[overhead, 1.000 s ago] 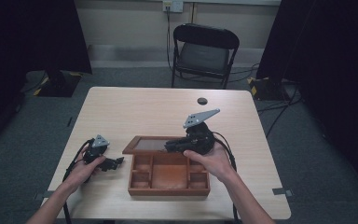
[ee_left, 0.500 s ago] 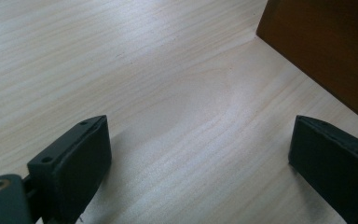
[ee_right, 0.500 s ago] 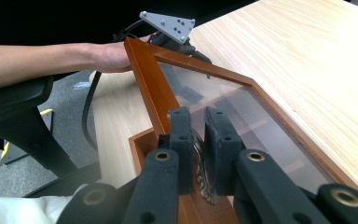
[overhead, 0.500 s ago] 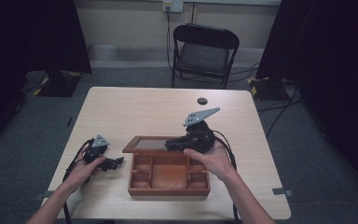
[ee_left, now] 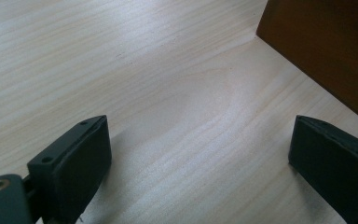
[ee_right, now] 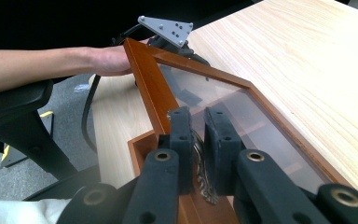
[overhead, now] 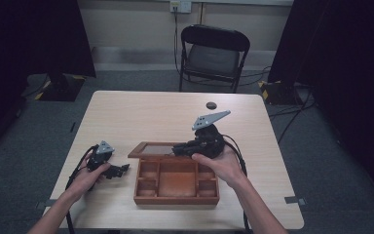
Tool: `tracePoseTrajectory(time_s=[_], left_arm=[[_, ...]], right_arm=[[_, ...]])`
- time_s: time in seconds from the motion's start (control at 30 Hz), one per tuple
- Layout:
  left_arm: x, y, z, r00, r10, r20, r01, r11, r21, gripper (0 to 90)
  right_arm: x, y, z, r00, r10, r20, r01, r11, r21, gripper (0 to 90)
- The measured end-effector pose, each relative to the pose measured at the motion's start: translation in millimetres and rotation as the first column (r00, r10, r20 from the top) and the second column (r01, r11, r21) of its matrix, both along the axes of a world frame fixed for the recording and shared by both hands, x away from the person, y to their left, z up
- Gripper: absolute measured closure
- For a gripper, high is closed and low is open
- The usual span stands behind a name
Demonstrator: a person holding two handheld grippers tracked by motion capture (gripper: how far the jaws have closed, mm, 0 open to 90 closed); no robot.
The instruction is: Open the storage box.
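High view showed one wooden box [overhead: 176, 181] with six compartments near the table's [overhead: 141, 114] front edge, its glass-paned lid [overhead: 157, 149] raised. No writing was legible. Right gripper [ee_right: 197, 140] was clamped on the lid's brass latch [ee_right: 200, 158]. Left gripper [overhead: 120, 169] lay just left of the box, jaws wide apart, holding nothing.

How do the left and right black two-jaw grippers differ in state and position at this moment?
The left gripper has its jaws wide apart over bare table beside the wooden compartment box. The right gripper has its jaws nearly together on a small brass-coloured latch at the edge of the box's glass-paned lid, which stands open. Both are hand-held with black jaws.
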State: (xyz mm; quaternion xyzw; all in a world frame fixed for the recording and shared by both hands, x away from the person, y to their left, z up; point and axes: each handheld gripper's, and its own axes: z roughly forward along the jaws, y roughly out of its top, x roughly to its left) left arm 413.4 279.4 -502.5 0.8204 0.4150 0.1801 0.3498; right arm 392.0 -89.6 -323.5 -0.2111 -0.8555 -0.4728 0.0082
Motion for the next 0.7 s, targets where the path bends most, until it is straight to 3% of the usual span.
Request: tracePoseTrajectory(time_s=[0.7], left_arm=[[0.0, 0.0, 0.0, 1.0, 0.0, 0.0, 0.0, 1.0, 0.0, 5.1]], right_arm=[[6.5, 0.6, 6.6, 1.0, -0.008, 0.002, 0.008, 1.0, -0.001, 82.5]])
